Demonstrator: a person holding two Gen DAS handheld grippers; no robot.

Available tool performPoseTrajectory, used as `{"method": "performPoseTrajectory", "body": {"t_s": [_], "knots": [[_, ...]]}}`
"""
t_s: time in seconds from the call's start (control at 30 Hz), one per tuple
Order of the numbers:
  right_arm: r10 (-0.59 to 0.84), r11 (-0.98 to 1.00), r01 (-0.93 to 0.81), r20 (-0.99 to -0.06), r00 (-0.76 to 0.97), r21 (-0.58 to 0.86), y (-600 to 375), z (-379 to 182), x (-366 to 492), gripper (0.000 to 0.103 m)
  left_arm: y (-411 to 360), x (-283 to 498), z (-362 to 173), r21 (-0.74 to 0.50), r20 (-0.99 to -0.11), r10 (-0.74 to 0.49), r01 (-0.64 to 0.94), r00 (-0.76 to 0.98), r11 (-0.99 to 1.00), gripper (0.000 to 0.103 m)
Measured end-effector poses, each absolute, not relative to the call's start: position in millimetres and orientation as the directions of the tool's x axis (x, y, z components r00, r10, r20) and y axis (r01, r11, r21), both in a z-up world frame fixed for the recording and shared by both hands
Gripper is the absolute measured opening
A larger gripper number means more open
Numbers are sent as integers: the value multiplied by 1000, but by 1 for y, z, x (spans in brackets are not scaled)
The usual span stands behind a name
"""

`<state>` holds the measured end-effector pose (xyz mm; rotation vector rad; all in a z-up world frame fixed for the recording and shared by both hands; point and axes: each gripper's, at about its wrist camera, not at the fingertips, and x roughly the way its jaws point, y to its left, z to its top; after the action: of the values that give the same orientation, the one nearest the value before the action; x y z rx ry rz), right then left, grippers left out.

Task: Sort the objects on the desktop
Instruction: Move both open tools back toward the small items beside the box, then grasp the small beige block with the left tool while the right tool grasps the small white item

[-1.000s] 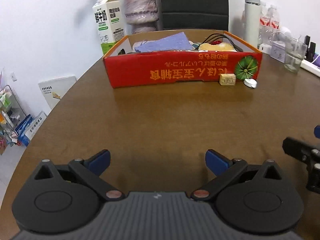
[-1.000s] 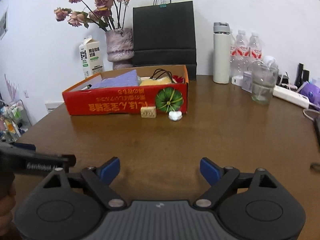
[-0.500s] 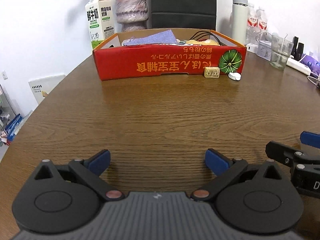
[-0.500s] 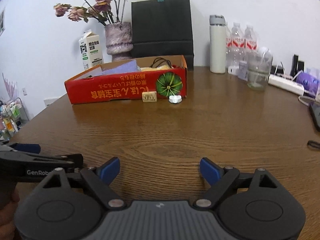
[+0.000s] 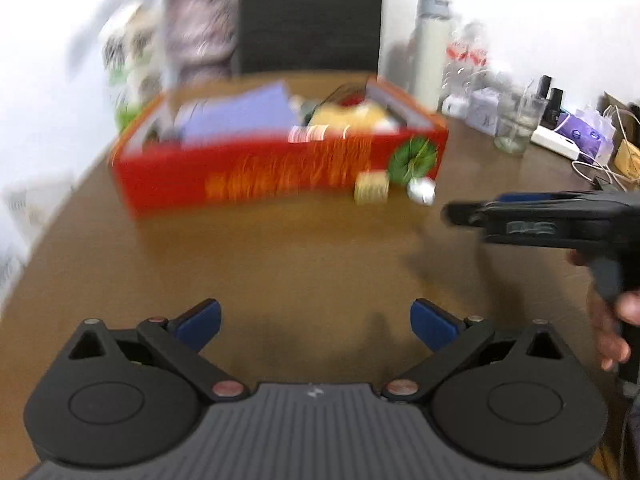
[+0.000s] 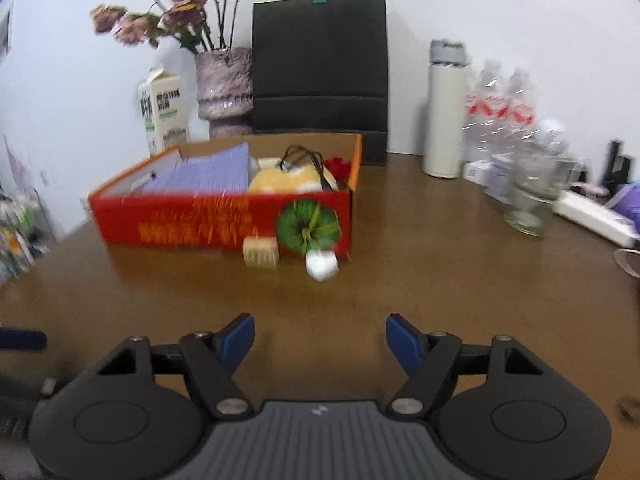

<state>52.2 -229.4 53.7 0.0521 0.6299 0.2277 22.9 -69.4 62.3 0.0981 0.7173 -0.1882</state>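
A red cardboard box (image 6: pixel 192 224) stands on the brown table (image 6: pixel 440 280), holding a purple notebook (image 6: pixel 204 172), a yellow item and black cables. A small tan block (image 6: pixel 261 252) and a small white object (image 6: pixel 321 265) lie on the table just in front of the box's right end. They also show, blurred, in the left wrist view: box (image 5: pixel 256 176), block (image 5: pixel 371 188), white object (image 5: pixel 421 192). My right gripper (image 6: pixel 320 338) is open and empty, raised in front of the two small items. My left gripper (image 5: pixel 316 322) is open and empty, further back.
Behind the box stand a milk carton (image 6: pixel 164 110), a vase of dried roses (image 6: pixel 224 84) and a black paper bag (image 6: pixel 320 68). At the right are a white flask (image 6: pixel 446 116), water bottles (image 6: pixel 500 108), a glass (image 6: pixel 532 204) and a power strip (image 6: pixel 592 212).
Both grippers rose and moved forward toward the box. The right gripper is now ahead of the left one, and its jaws have narrowed slightly. Both views are motion-blurred.
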Motion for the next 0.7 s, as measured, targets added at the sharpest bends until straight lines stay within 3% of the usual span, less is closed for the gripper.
{"method": "performPoseTrajectory", "body": {"t_s": [0.1,0.23,0.3,0.47,0.53,0.63,0.7], "knots": [[225,974,-184,-614,757,130,-226,44,95,48,-81,54,64,63,-627,-137,226,767,972,99],[199,980,-165,-634,748,114,-218,39,127,44,-89,85,60,39,-632,-165,243,757,969,87],[184,982,-164,-634,751,91,-216,38,129,25,-93,96,58,20,-635,-174,241,752,970,84],[225,973,-141,-622,750,182,-240,38,121,25,-118,112,46,3,-638,-201,263,744,965,81],[230,969,-118,-613,756,218,-252,37,117,25,-131,120,40,51,-639,-153,239,754,970,61],[194,974,-79,-607,771,211,-266,37,110,25,-138,137,31,-1,-677,-145,196,722,981,45],[217,966,-84,-594,775,244,-272,40,108,25,-140,141,29,-10,-672,-137,175,728,984,44]]}}
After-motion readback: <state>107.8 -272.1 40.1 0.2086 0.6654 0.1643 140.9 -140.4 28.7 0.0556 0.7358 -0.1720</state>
